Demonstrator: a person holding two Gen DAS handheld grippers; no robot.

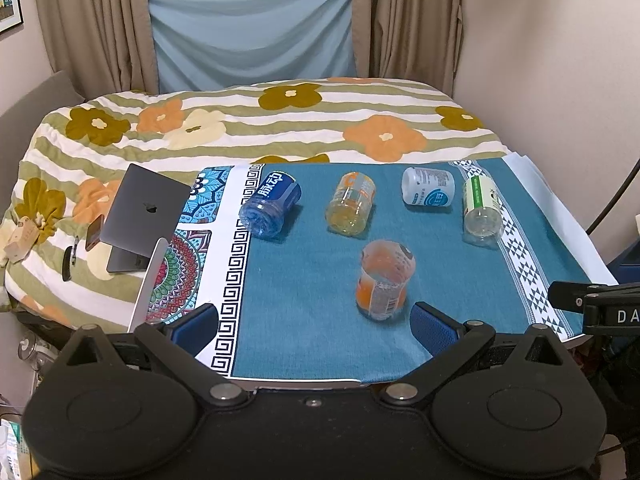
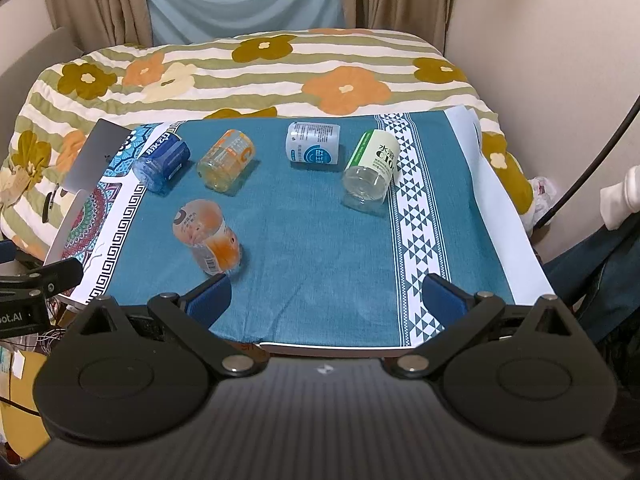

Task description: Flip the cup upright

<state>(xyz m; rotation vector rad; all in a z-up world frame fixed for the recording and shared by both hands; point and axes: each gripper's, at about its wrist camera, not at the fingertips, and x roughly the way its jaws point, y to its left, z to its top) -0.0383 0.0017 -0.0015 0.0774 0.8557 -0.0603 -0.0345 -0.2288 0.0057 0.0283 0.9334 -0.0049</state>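
Observation:
Several plastic cups lie on their sides on the teal cloth (image 1: 312, 280). An orange cup (image 1: 384, 278) lies nearest, just beyond my left gripper (image 1: 316, 322); it also shows in the right wrist view (image 2: 206, 236). Behind it lie a blue cup (image 1: 270, 204), a yellow-orange cup (image 1: 352, 204), a white-blue cup (image 1: 428, 191) and a green-label clear cup (image 1: 482, 210). The right wrist view also shows the green-label cup (image 2: 372, 170). My left gripper is open and empty. My right gripper (image 2: 328, 300) is open and empty over the cloth's near edge (image 2: 320, 280).
A grey laptop (image 1: 146, 216) and a phone (image 1: 94, 234) lie on the floral bed cover (image 1: 280, 128) at the left. A patterned mat (image 1: 192, 248) borders the cloth's left side. A wall (image 1: 560, 80) stands at the right, curtains (image 1: 252, 28) behind.

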